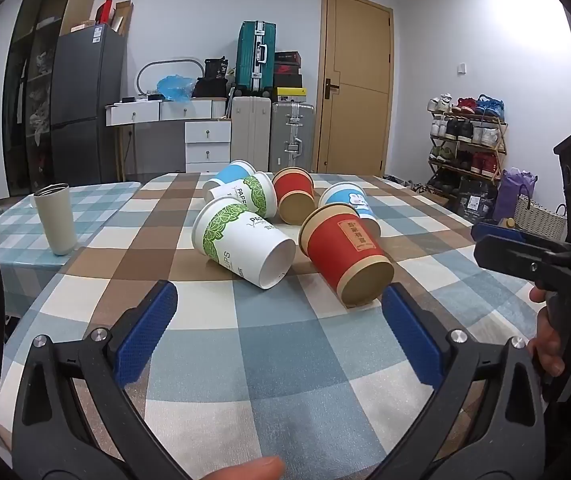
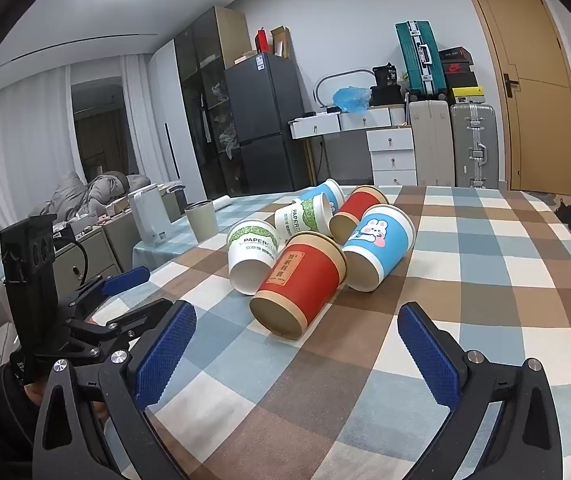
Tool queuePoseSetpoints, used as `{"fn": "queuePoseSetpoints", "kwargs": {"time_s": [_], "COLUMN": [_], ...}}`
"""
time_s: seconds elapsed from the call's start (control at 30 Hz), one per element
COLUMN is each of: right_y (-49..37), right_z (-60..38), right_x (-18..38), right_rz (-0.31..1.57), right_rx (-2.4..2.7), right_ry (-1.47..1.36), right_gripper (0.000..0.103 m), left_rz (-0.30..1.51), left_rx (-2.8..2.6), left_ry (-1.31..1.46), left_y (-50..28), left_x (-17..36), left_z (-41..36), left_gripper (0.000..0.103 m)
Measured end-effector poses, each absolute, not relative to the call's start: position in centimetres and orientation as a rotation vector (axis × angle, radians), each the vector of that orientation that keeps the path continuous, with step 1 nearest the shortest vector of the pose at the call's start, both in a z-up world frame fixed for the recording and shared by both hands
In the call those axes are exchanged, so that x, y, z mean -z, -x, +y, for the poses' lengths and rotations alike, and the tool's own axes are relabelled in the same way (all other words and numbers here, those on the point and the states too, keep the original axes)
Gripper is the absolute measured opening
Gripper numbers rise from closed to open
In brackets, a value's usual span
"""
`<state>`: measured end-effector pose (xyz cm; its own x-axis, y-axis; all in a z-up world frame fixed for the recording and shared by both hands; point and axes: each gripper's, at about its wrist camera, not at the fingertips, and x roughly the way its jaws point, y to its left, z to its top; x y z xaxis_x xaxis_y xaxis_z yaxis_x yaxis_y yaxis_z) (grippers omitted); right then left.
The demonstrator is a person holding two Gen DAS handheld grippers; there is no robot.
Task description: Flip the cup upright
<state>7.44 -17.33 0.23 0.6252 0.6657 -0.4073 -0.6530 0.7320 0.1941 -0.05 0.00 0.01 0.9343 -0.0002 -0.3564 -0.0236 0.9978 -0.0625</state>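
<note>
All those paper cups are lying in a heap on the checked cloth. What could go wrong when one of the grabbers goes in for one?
1. The nearest red paper cup leans against the blue rabbit-print paper cup and the white leaf-print paper cup; lifting it may send them rolling.
2. Paper walls are thin, so a hard squeeze could crush it.
3. The left gripper and right gripper, both open, sit close together and might collide.

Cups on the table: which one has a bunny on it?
The near blue cup, lying beside the near red cup; only it visibly carries a white rabbit picture.
</note>
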Motion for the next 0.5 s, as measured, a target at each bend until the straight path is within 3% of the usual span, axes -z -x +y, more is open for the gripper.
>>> {"fn": "queuePoseSetpoints", "kwargs": {"time_s": [0.5], "right_y": [-7.48], "right_z": [-17.28], "right_x": [-0.19], "right_rz": [0.475], "right_rx": [-0.757], "right_ry": [-0.028], "right_gripper": [0.103], "left_rz": [0.369], "left_rx": [-0.013], "left_ry": [0.064], "left_y": [0.03], "left_x": [0.0], "left_z": [-0.01], "left_gripper": [0.102]}}
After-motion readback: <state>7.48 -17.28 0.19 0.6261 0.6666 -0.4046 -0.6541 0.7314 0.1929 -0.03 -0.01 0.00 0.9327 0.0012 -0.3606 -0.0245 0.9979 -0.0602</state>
